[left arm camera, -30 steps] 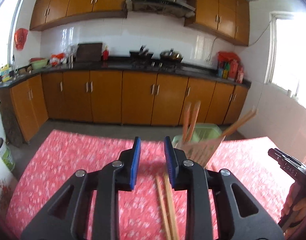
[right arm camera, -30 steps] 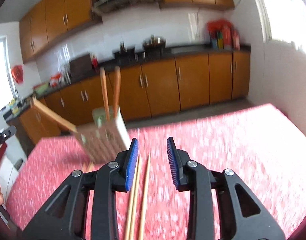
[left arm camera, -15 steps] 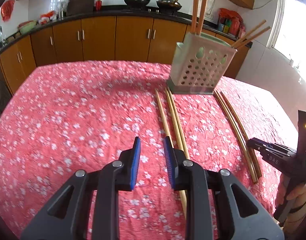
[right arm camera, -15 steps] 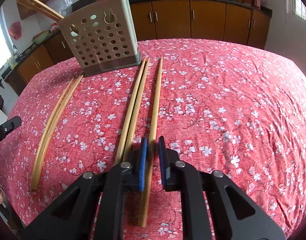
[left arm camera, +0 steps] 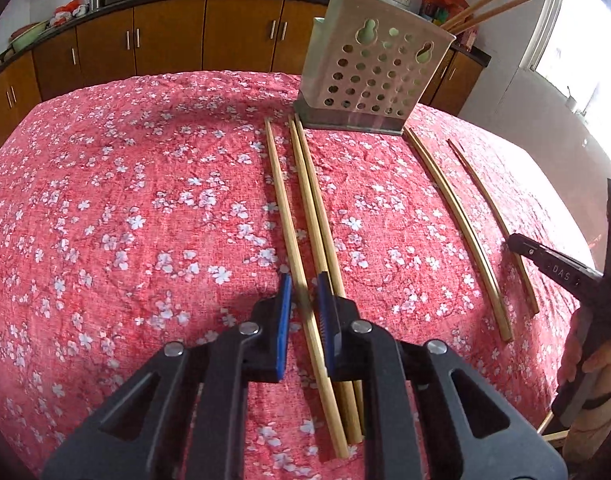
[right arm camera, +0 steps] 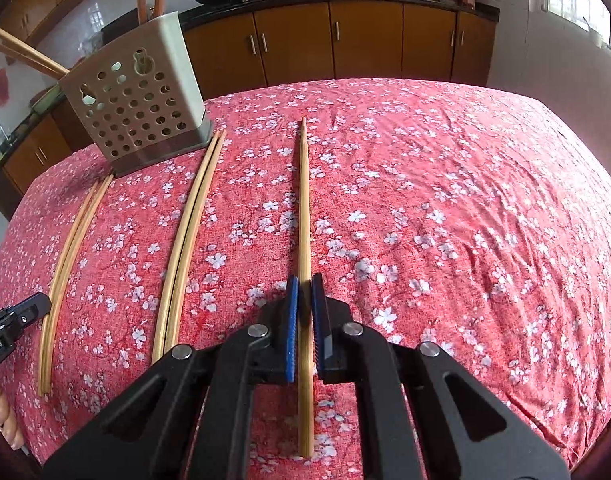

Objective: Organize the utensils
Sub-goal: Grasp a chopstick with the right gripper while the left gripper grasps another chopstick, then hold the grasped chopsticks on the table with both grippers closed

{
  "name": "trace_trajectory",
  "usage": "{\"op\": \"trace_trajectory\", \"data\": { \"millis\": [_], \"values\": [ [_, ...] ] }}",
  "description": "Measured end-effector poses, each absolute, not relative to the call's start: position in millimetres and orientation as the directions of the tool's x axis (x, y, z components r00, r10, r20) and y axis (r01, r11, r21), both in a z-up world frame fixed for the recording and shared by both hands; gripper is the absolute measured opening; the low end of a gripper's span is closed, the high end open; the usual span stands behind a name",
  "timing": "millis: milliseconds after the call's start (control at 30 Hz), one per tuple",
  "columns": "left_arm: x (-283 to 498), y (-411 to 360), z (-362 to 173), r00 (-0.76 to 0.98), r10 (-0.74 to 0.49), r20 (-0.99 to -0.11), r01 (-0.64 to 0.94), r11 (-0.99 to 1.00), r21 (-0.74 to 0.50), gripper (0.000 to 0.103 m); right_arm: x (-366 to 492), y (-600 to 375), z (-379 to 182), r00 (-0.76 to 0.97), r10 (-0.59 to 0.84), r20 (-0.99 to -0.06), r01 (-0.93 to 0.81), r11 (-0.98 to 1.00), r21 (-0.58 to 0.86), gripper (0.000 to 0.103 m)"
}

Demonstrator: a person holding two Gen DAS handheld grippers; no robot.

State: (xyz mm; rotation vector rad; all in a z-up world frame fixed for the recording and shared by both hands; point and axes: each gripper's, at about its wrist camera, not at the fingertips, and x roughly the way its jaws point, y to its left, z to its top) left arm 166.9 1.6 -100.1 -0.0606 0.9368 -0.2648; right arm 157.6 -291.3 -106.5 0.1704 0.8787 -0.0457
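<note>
Left wrist view: left gripper (left arm camera: 304, 295) low over the red floral tablecloth (left arm camera: 105, 200); jaws closing around a single chopstick (left arm camera: 283, 216), small gaps visible on either side of it; that chopstick lies flat, long axis running from the gripper away toward the perforated utensil holder (left arm camera: 369, 76), far tip just short of its base; a touching pair of chopsticks (left arm camera: 313, 200) lies just beside it to the right, parallel; two more chopsticks (left arm camera: 461, 232) lie further right, well apart, same heading; holder stands upright at the cloth's far side with chopsticks (left arm camera: 485, 4) leaning out of its top; right gripper body enters at the right edge.

Right wrist view: right gripper (right arm camera: 304, 298) has its jaws clamped on a lone chopstick (right arm camera: 304, 200); the stick is flat on the cloth, pointing straight away, near end under the gripper; two pairs (right arm camera: 189, 232) to its left angle toward the holder (right arm camera: 137, 100).
</note>
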Motion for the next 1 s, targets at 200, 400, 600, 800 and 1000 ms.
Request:
{"op": "trace_trajectory", "data": {
  "millis": [200, 400, 600, 800, 1000],
  "values": [
    [174, 8, -99, 0.586, -0.144, -0.797, 0.143, 0.987, -0.073, 0.007, 160, -280, -111, 0.639, 0.043, -0.768, 0.085, 0.988, 0.126, 0.008],
    [197, 46, -99, 0.595, -0.083, -0.799, 0.036, 0.996, -0.077, 0.008, 172, -287, -112, 0.641, 0.025, -0.767, 0.096, 0.989, 0.113, 0.008],
    [204, 56, -101, 0.613, -0.102, -0.784, 0.039, 0.994, -0.098, 0.009, 178, -291, -114, 0.649, 0.015, -0.761, 0.104, 0.989, 0.108, 0.008],
    [199, 54, -102, 0.627, -0.101, -0.772, 0.043, 0.995, -0.095, 0.01, 178, -288, -116, 0.659, 0.008, -0.752, 0.098, 0.99, 0.096, 0.009],
    [198, 53, -102, 0.628, -0.098, -0.772, 0.041, 0.995, -0.092, 0.01, 174, -288, -115, 0.66, -0.001, -0.751, 0.099, 0.991, 0.086, 0.009]
  ]
}}
